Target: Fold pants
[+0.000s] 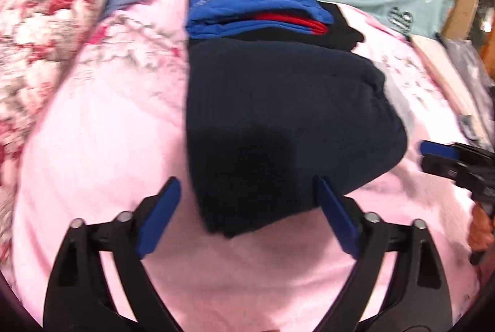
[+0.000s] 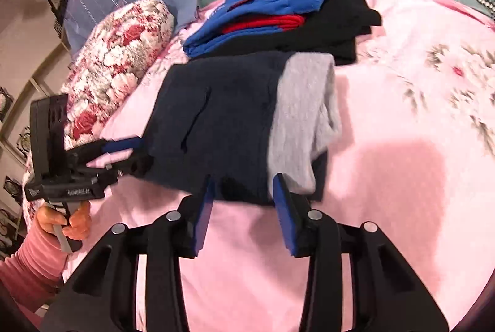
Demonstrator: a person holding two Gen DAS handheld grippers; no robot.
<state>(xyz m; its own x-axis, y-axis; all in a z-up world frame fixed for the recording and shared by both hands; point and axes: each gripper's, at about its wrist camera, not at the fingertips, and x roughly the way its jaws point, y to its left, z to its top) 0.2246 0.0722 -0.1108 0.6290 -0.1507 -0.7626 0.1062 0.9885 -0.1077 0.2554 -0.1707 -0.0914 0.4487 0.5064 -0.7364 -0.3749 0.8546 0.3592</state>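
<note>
Left wrist view: navy pants (image 1: 278, 121) lay folded — long axis pointing away from left gripper (image 1: 247, 202), spread wide.
Right gripper (image 2: 244, 196): parted, empty — nearer the folded edge.

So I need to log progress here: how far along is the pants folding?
Mostly done, it seems. The navy pants lie folded in a compact block on the pink sheet, in front of a stack of blue pants and black pants. Nothing is in hand: left gripper and right gripper are open. The grey lining sticks out and may need tucking.
</note>
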